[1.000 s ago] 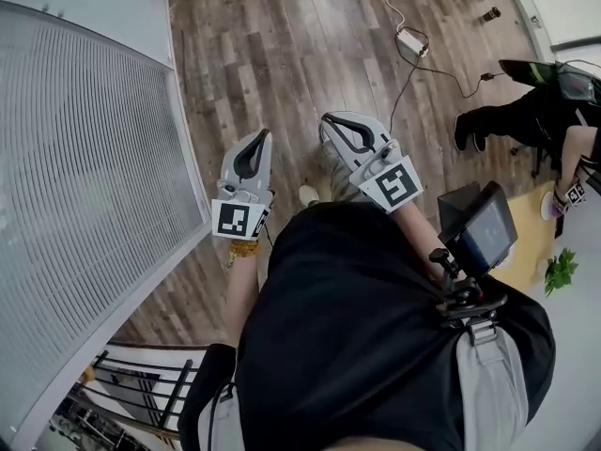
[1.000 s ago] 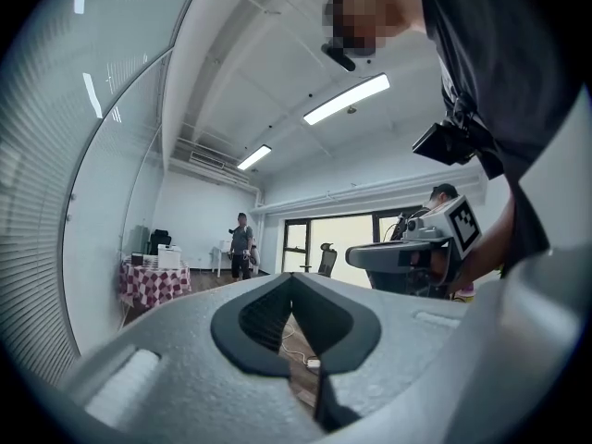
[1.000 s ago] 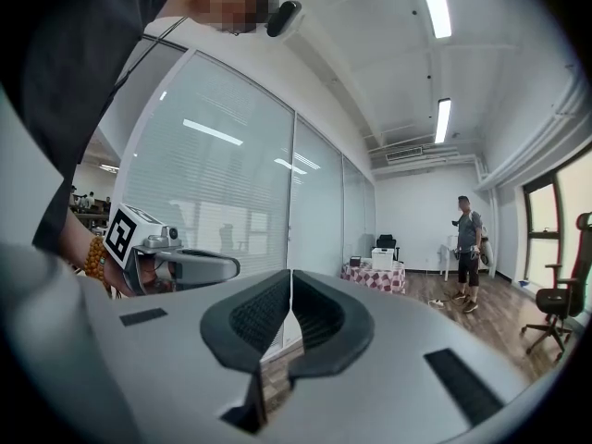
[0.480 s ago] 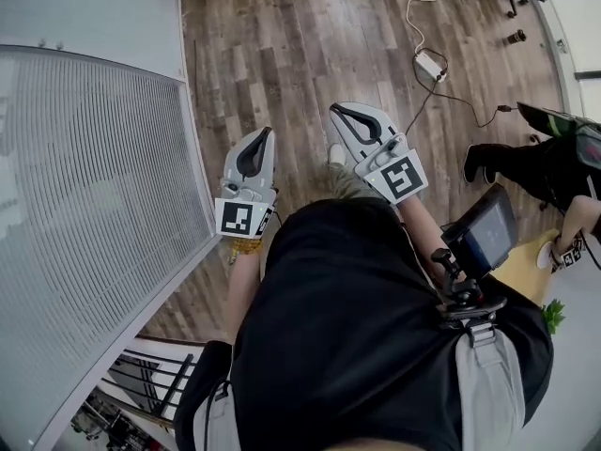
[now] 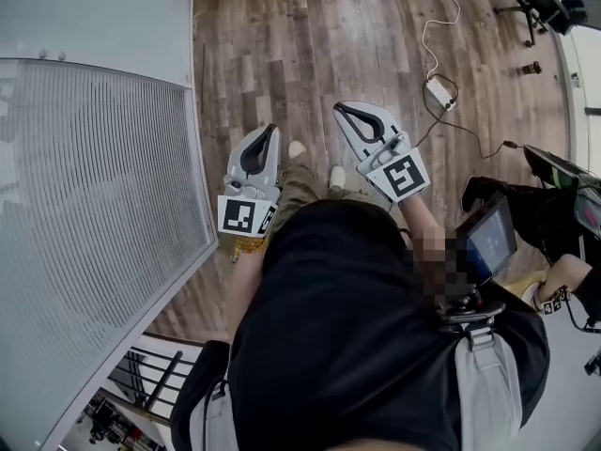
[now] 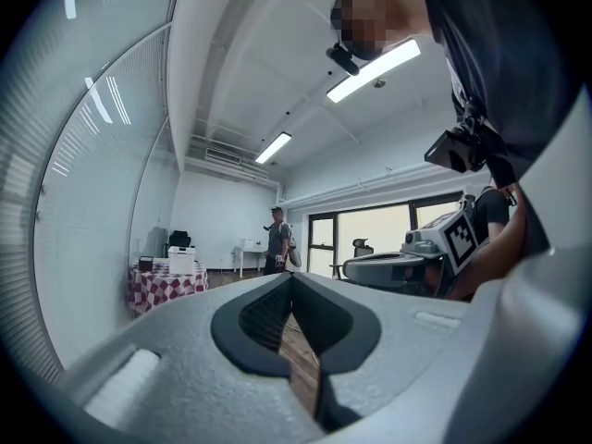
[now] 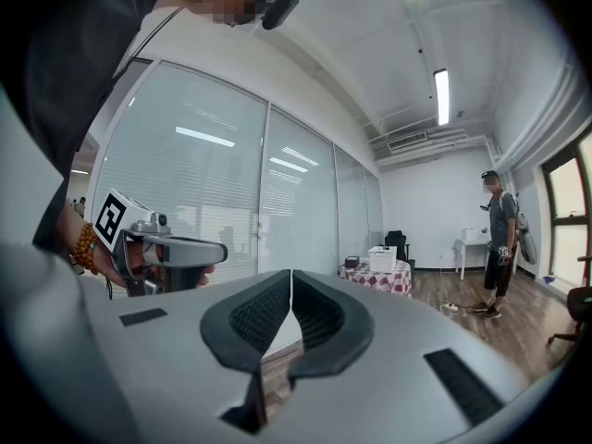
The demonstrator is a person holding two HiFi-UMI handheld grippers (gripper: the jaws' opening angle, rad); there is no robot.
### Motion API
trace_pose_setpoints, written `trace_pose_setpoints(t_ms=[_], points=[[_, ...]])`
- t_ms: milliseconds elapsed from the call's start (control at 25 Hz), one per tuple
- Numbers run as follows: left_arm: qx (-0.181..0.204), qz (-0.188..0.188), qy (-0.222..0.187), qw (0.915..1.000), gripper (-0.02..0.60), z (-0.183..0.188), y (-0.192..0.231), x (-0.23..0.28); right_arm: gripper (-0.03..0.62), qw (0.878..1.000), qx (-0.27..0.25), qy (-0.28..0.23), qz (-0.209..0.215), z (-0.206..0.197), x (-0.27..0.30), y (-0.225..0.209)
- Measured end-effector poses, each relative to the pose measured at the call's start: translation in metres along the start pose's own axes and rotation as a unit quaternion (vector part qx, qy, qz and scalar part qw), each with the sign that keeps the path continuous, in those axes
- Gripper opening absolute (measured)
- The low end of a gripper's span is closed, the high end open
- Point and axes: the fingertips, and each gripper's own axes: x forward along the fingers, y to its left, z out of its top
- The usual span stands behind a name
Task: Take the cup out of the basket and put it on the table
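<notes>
Left gripper [image 5: 271, 129] and right gripper [image 5: 337, 110] advanced over the floor [image 5: 310, 45] (fingers [image 6: 259, 314] together, empty), torso [image 5: 357, 327] largely hiding legs [image 5: 299, 188].

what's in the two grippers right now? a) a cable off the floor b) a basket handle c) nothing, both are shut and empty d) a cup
c: the left gripper and the right gripper each show their fingers closed tip to tip with nothing between them.

Box [image 7: 382, 258] apparently on table [image 7: 374, 277] beside glass wall [image 7: 305, 211]
</notes>
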Motion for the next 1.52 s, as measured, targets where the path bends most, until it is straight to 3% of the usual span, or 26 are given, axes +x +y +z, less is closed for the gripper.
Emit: trace_pose_setpoints(t_ms=[160,400,680,920,1040,1240,1520], points=[[-0.008,0.002,-0.002,1.0,0.006,-0.01,0.031,0.029,0.014,1.0,-0.005,0.01,-0.002,-0.007,0.027,-0.02],[-0.01,-0.029,-0.011,0.9995,0.006,-0.012,0.097,0.106,0.014,0.999,-0.011,0.04,-0.025,-0.004,0.095,-0.075],[-0.017,-0.038,-0.037,0.9984,0.006,0.012,0.223,0.203,0.014,0.996,-0.02,0.082,-0.016,0.022,0.23,-0.145],[-0.008,-0.019,-0.034,0.9992,0.006,0.003,0.323,0.244,0.014,0.998,-0.027,0.064,0.004,0.021,0.331,-0.173],[-0.012,-0.029,-0.028,0.9991,0.006,-0.003,0.338,0.252,0.014,0.997,-0.02,0.075,-0.002,0.013,0.347,-0.185],[-0.013,-0.083,-0.015,0.9963,0.006,-0.004,0.354,0.298,0.014,0.997,-0.006,0.072,-0.008,0.004,0.384,-0.234],[-0.007,-0.072,0.013,0.9973,0.006,-0.004,0.412,0.407,0.014,0.998,0.019,0.051,0.009,-0.01,0.469,-0.344]])
